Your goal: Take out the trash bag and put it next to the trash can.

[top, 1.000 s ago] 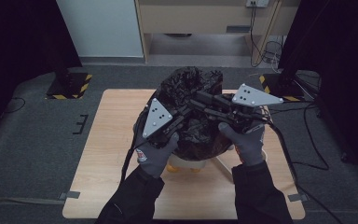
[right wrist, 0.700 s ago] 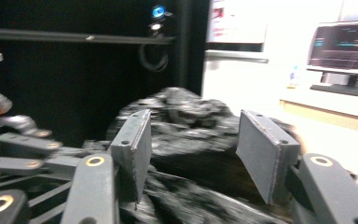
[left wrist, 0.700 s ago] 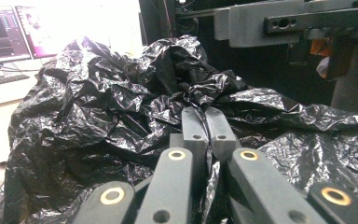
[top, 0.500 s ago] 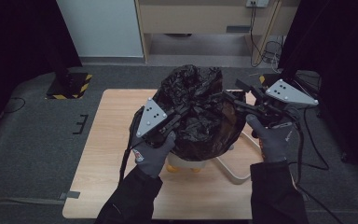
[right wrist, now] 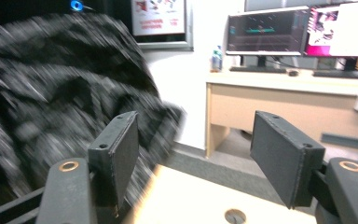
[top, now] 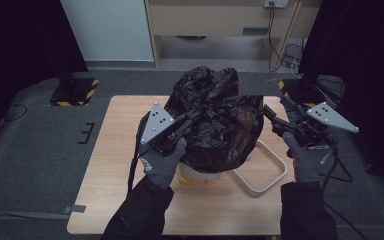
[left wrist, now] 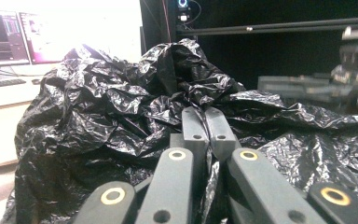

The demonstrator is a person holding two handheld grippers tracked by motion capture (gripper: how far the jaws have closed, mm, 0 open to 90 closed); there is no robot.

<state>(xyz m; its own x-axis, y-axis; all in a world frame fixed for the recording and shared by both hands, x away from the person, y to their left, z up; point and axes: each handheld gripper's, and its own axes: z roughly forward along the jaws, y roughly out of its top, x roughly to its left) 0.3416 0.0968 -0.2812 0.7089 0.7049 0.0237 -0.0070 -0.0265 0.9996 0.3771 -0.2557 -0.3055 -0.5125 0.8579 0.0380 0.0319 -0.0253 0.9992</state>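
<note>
Black bin bag [top: 214,125] sits mid-table, crumpled and bulging, draped over a white tub w/ yellowish bits at its foot [top: 200,176]; tub mostly hidden, can't tell how far the bag is pulled down round it. Bag's bunched top [top: 207,82] points to the far edge of the table [top: 105,165], so its long axis runs roughly near-to-far in the high view.

Left claw [top: 192,117] is right on the bag's left shoulder, pressed together on a fold of the plastic. In the left gripper view the two jaws stand tight side by side w/ film bunched at the tips [left wrist: 204,123]. Left hand [top: 162,160] is just under it, near the tub.

Right claw [top: 270,117] hangs off the bag's right flank, near but not touching. Its jaws have just been opening and now stand spread wide w/ nothing between them. In the right gripper view the bag [right wrist: 51,107] is a blur to the left of the left jaw and bare table [right wrist: 200,196] shows through the gap.

Key relation: bag lies to the left of the right claw, across open air. So the right claw would prob. need to swing in sideways toward the bag's right side for a fresh bite while the left one anchors the plastic. Left is the nearer claw, already gripping.

Pale oval ring [top: 260,170] lies flat on the table just right of the tub, below the right claw. Could get snagged if that hand drops low.
</note>
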